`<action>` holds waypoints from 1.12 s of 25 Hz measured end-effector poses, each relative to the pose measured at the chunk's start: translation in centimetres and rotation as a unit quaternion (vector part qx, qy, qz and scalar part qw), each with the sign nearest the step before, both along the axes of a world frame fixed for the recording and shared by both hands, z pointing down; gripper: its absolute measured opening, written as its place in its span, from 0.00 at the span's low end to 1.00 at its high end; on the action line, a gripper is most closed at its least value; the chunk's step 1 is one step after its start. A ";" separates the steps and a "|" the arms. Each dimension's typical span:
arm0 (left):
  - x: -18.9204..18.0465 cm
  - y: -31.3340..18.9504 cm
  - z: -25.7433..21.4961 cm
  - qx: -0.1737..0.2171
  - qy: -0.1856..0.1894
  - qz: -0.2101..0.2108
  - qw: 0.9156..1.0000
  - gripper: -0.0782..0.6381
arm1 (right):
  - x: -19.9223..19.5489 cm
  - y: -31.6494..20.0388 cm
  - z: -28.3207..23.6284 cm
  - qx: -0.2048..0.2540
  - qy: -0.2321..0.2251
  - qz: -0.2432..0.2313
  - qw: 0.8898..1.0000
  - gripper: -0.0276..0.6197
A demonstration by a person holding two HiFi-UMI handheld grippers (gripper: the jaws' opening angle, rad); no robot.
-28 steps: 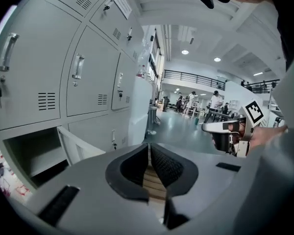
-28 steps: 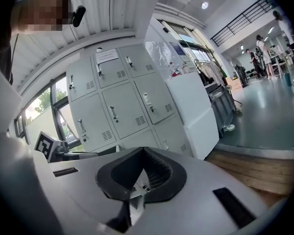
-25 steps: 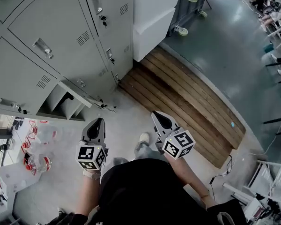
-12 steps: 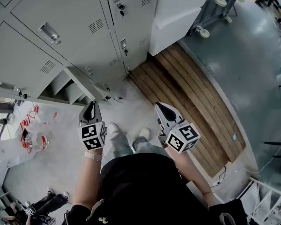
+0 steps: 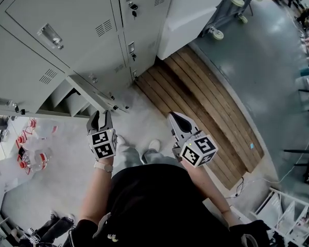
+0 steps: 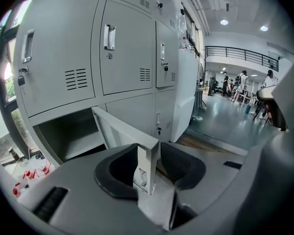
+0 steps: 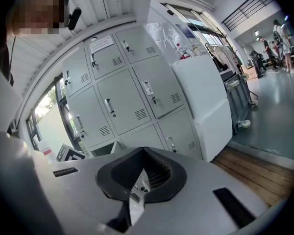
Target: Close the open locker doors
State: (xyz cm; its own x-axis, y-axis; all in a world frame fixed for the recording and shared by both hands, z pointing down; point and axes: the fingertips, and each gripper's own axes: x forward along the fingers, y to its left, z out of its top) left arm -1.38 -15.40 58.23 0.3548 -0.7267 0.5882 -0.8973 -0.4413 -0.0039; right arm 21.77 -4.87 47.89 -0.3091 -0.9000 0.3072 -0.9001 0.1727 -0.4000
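A bank of grey lockers (image 5: 67, 40) fills the upper left of the head view. One bottom-row locker is open: its door (image 5: 95, 98) swings out toward me, baring the empty compartment (image 5: 59, 104). My left gripper (image 5: 100, 118) is at the door's free edge. Its jaws are opening, and in the left gripper view the door edge (image 6: 148, 155) stands between them with a gap on each side. The door (image 6: 120, 129) and the compartment (image 6: 68, 136) show beyond the left gripper (image 6: 149, 168). My right gripper (image 5: 176, 120) hangs shut and empty to the right. In its own view, the right gripper (image 7: 137, 196) faces the lockers (image 7: 132, 102).
A wooden slatted platform (image 5: 206, 115) lies on the floor right of the lockers, with a white cabinet (image 5: 188, 14) and a wheeled cart (image 5: 232, 4) behind it. Plastic bottles (image 5: 31, 156) lie on the floor at left. My shoes (image 5: 153, 145) stand between the grippers.
My left gripper has moved forward to the open door's edge and its jaws have spread apart around it. The right gripper has hardly moved.
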 end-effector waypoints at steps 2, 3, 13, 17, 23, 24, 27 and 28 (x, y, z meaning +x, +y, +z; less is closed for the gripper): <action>-0.1 -0.2 0.3 -0.001 0.004 0.002 1.000 0.32 | -0.4 -0.3 0.0 -0.002 0.002 0.002 1.000 0.09; -0.1 -0.2 0.4 -0.002 0.008 0.003 1.000 0.32 | -0.6 -0.4 0.0 -0.003 0.003 0.002 1.000 0.09; -2.3 1.2 0.5 -0.016 0.035 0.011 0.999 0.32 | -5.1 -3.0 -0.3 -0.005 0.007 -0.037 0.999 0.09; -4.5 1.9 0.7 -0.028 0.045 0.005 0.999 0.31 | -7.6 -4.2 -0.3 -0.006 0.005 -0.065 0.998 0.09; -9.6 3.0 0.9 -0.033 0.044 -0.037 0.998 0.28 | -12.4 -5.9 -0.1 -0.008 0.004 -0.118 0.993 0.09; -10.5 3.1 0.8 -0.030 0.042 -0.047 0.998 0.25 | -13.1 -6.2 -0.1 -0.008 0.004 -0.127 0.992 0.09; -13.1 3.1 0.8 -0.025 0.037 -0.068 0.997 0.25 | -15.4 -7.0 0.1 -0.010 0.006 -0.152 0.988 0.09; -13.9 3.0 0.8 -0.023 0.034 -0.072 0.997 0.25 | -16.1 -7.2 0.1 -0.010 0.007 -0.159 0.987 0.09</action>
State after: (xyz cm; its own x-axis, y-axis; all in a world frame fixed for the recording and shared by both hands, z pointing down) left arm -15.28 -12.43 59.08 0.2902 -0.7455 0.6001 -0.9486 -0.3070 0.0773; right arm 5.62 -12.08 48.00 -0.5706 -0.7519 0.3301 -0.8071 0.4395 -0.3942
